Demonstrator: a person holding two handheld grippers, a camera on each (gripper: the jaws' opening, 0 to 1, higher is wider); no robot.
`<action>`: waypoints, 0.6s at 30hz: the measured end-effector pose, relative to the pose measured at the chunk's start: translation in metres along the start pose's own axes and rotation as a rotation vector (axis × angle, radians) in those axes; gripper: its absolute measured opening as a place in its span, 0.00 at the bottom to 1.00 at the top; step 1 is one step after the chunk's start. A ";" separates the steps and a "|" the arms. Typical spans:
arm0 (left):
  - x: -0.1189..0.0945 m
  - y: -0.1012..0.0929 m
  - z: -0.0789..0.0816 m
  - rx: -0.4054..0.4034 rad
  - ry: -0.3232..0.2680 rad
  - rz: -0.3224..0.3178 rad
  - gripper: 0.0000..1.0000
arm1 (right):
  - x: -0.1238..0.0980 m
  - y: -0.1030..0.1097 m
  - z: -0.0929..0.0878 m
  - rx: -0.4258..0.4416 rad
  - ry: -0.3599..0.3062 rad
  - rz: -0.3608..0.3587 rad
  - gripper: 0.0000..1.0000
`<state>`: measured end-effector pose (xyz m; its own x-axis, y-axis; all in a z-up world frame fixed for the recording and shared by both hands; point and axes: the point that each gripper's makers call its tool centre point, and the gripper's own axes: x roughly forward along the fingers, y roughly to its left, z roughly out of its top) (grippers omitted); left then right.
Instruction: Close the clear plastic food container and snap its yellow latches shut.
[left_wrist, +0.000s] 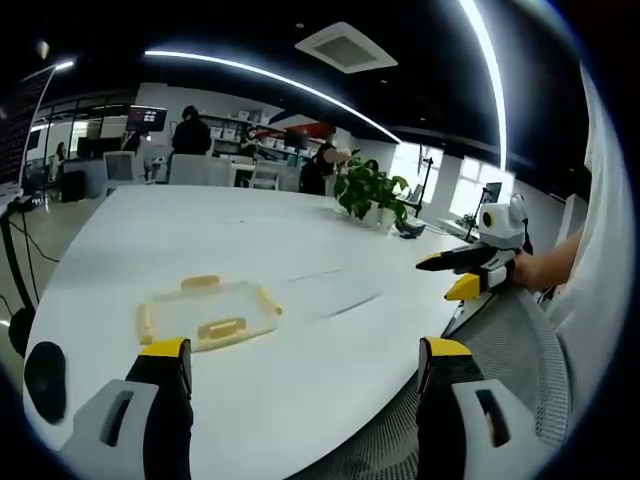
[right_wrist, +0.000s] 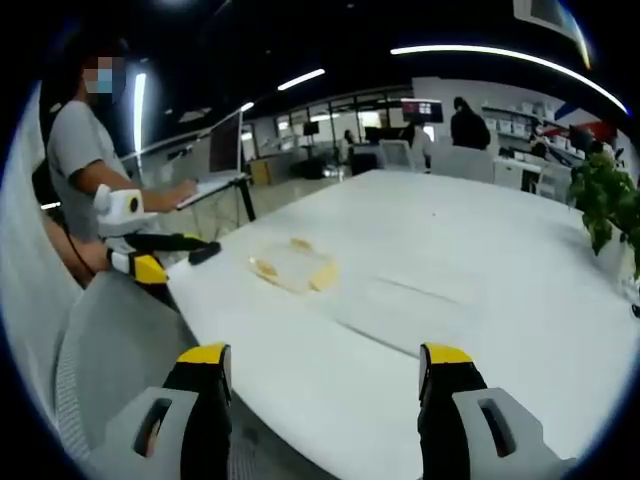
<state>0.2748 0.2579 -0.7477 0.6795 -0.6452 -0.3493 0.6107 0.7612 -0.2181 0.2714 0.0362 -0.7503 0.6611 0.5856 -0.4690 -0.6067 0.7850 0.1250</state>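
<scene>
**Container flat on table, both grippers clear of it**

The clear plastic container (left_wrist: 208, 313) lies flat on the white table (left_wrist: 300, 250), in the lower left of the left gripper view and just left of centre in the right gripper view (right_wrist: 293, 266). Yellow latches (left_wrist: 222, 328) show along its edges; one sits on the near side, one on the far side, one at each end. Whether any latch is snapped down cannot be told at this size. Nothing touches the container.

The left gripper (left_wrist: 305, 365) rises from the bottom of its own view, jaws spread wide with nothing between them, hovering above the table's near edge and well apart from the container. It also appears at the middle left of the right gripper view (right_wrist: 165, 252), where its jaws look less parted.

The right gripper (right_wrist: 325, 370) is likewise spread wide and empty, above the table's near edge. In the left gripper view it enters at the right (left_wrist: 450, 275), held by a hand (left_wrist: 535, 270), jaws slightly apart.

A potted plant (left_wrist: 372, 190) stands on the far side of the table. A grey mesh chair back (left_wrist: 510, 335) sits at the lower right of the left gripper view. A seated person (right_wrist: 85, 150) works at a laptop (right_wrist: 225, 150) in the upper left of the right gripper view. Other people stand among desks in the background.
</scene>
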 end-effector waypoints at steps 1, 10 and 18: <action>0.000 0.000 0.000 0.000 -0.001 -0.001 0.95 | 0.000 0.000 0.000 0.001 0.001 0.000 0.77; 0.000 -0.001 0.000 0.000 0.000 -0.006 0.95 | 0.000 0.001 0.000 -0.011 0.005 0.002 0.77; -0.001 -0.001 0.001 -0.005 0.002 -0.011 0.95 | 0.000 0.002 0.001 -0.022 0.008 0.004 0.77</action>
<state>0.2739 0.2574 -0.7467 0.6720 -0.6530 -0.3492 0.6158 0.7547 -0.2262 0.2712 0.0382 -0.7490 0.6551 0.5868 -0.4759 -0.6188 0.7781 0.1077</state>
